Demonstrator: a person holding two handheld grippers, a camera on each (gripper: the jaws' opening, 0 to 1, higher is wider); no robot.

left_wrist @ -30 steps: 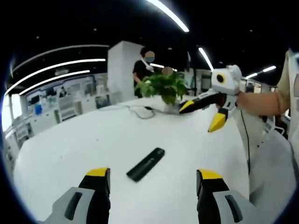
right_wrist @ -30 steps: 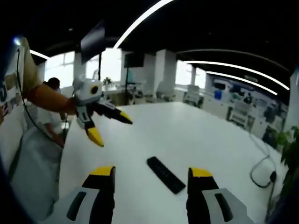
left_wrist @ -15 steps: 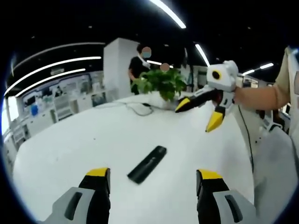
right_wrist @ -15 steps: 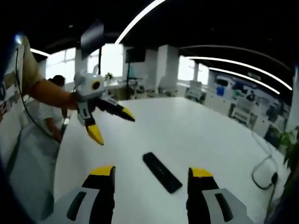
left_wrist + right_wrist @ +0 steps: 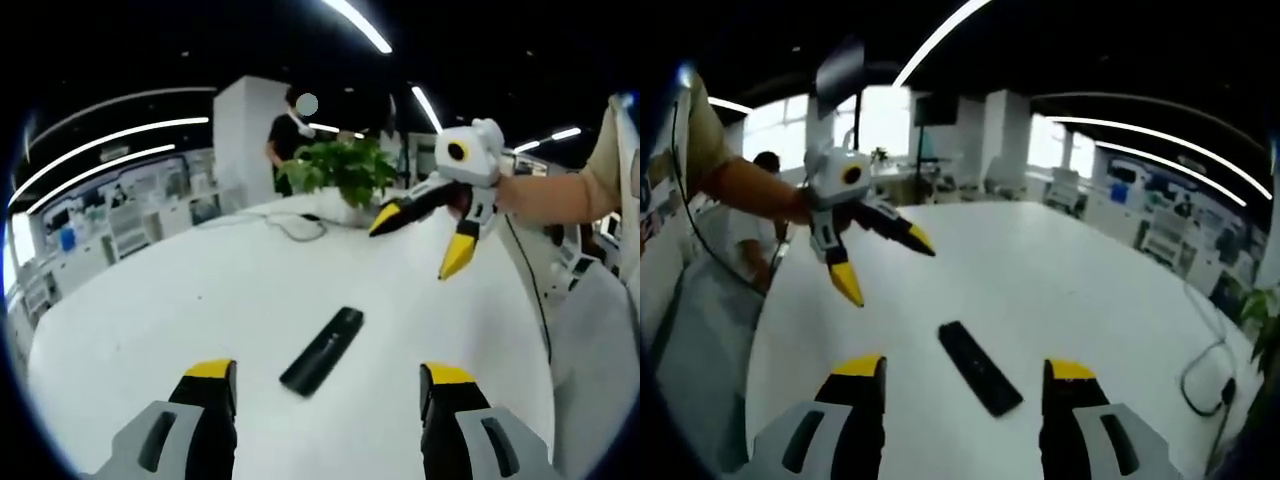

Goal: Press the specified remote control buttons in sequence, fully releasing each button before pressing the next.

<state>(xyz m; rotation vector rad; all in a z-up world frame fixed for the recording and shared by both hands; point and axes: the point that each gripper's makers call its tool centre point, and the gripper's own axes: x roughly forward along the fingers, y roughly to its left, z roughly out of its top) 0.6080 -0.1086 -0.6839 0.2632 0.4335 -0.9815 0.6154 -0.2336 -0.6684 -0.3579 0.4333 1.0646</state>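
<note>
Remote: the black remote (image 5: 322, 350) lies flat on the white table (image 5: 160, 310), ahead of both claws and touched by neither; in the right gripper view the remote (image 5: 980, 367) sits between that claw's jaws in the picture, yet well beyond their tips.
Left claw: the left gripper (image 5: 331, 385) hangs above the table with its yellow-tipped jaws wide apart and nothing between them; in the right gripper view the left gripper (image 5: 880, 262) shows raised at the left, jaws spread.
Right claw: the right gripper (image 5: 961, 382) is likewise agape and empty; from the left gripper view the right gripper (image 5: 420, 238) is high at the right, far from the remote.
Step in hand: by my judgement the approach, with no button pressed yet.
Buttons: too small and dark to tell apart in either view, so which one is the target cannot be said.
How to do it well: bring one jaw tip down over the remote slowly, straight onto a single button, not across two; the remote is light and loose on a smooth top, so the other claw could steady its end.
Release: lift the tip fully off before the next press.
Risk: a slanted push may skid or spin the remote.
Far side: a plant (image 5: 345, 175) and a cable (image 5: 285, 225) lie well clear.
</note>
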